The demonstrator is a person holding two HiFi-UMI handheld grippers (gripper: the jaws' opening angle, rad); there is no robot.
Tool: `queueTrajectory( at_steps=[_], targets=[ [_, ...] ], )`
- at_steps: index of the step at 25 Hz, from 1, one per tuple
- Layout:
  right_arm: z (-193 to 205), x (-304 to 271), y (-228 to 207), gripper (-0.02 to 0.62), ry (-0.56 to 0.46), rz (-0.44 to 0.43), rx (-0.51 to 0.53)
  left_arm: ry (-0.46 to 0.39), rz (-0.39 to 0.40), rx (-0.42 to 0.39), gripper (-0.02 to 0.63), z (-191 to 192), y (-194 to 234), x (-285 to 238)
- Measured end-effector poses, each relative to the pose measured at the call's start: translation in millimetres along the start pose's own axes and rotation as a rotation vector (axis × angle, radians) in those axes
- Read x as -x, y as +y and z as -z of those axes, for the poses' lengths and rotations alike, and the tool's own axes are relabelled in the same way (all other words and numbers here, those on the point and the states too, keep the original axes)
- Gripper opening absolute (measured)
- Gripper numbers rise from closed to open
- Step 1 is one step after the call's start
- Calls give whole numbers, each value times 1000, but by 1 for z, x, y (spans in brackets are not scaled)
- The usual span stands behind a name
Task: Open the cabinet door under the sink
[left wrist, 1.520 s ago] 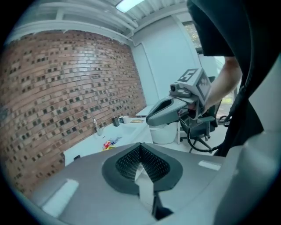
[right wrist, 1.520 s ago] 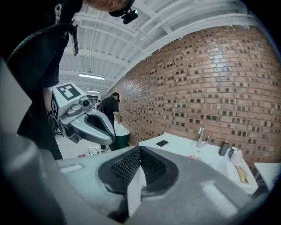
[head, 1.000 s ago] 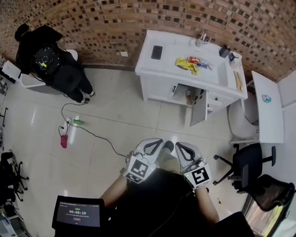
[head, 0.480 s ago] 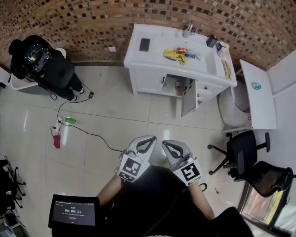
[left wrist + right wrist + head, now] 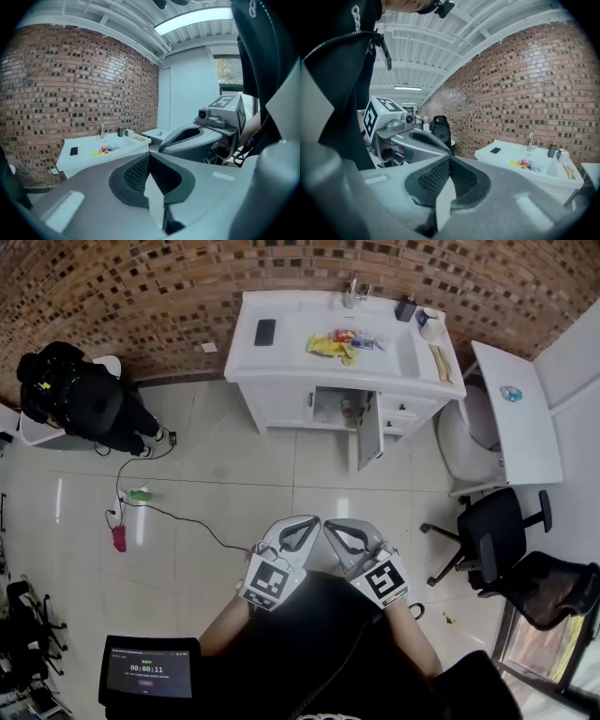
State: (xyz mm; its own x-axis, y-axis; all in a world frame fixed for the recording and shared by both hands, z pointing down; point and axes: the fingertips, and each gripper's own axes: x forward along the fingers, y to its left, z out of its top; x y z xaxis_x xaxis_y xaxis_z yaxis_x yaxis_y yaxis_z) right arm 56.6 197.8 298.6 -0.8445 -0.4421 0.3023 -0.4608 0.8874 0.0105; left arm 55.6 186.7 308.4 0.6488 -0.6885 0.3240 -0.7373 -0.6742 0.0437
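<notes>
A brick wall (image 5: 141, 296) and a pale tiled floor (image 5: 234, 493) frame a white sink cabinet (image 5: 281, 401), seen from well back across the room. Its bench (image 5: 291, 338) carries a phone (image 5: 265, 332) and bright wrappers (image 5: 328, 345) beside the basin. 1 cabinet door (image 5: 367, 437) under the sink already stands swung out toward the room, baring a small bottle (image 5: 349, 412) inside. A person in black (image 5: 84, 399) sits by the wall at left, and 2 office chairs (image 5: 492, 526) stand at right. Nearest the camera, the left tongs (image 5: 309, 523) and right tongs (image 5: 333, 526) are held side by side close to the wearer's body, tips aimed toward the cabinet, each pair pressed together on nothing. Parked this far from the door, they appear idle, the opening apparently done.
</notes>
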Motion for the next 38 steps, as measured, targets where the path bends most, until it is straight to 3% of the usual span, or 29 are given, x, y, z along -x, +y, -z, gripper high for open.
queueTrajectory(
  at_steps=[14, 18, 38],
  targets=[
    [18, 76, -46, -9, -69, -20, -4, 24, 19, -43, 16, -21, -71, -59],
    [8, 73, -46, -9, -60, -10, -34, 29, 33, -40, 17, -29, -67, -51],
    [15, 57, -30, -9, -38, -40, 21, 4, 3, -24, 17, -19, -58, -41]
  ],
)
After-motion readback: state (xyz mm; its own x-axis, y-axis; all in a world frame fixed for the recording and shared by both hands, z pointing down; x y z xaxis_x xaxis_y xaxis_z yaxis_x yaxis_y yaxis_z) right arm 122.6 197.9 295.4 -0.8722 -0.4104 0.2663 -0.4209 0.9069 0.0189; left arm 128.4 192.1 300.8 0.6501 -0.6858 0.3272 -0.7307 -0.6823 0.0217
